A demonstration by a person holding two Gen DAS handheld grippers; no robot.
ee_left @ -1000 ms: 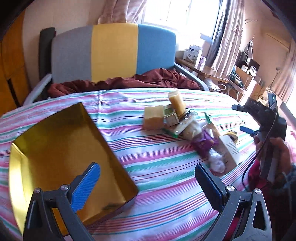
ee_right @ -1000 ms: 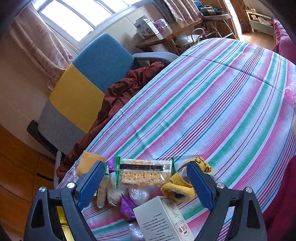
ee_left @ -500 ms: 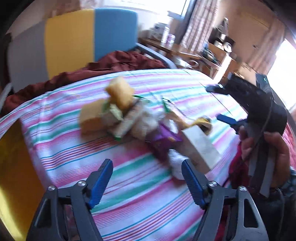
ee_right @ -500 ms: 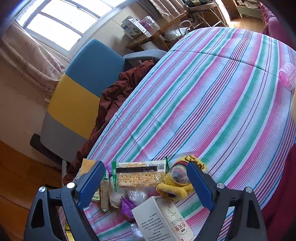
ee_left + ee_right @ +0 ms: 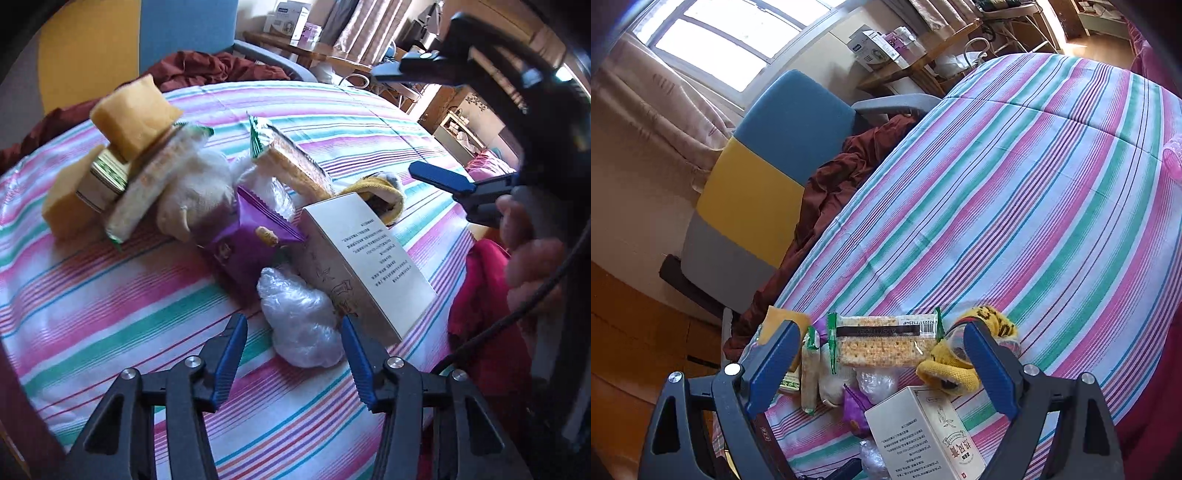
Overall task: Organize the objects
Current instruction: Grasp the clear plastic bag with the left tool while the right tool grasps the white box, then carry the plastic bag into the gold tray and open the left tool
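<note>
clear plastic bag (image 5: 301, 325) between closing left gripper (image 5: 293, 356) jaws.

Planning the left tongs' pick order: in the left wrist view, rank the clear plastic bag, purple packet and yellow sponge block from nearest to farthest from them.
1. Clear plastic bag: between the left tongs' tips, not visibly pinched.
2. Purple packet: just behind the bag.
3. Yellow sponge block: far left, atop the pile.

Both wrist views angled down, close (opposite sides), sharing white box (image 5: 364, 258) (image 5: 923, 439)
</note>
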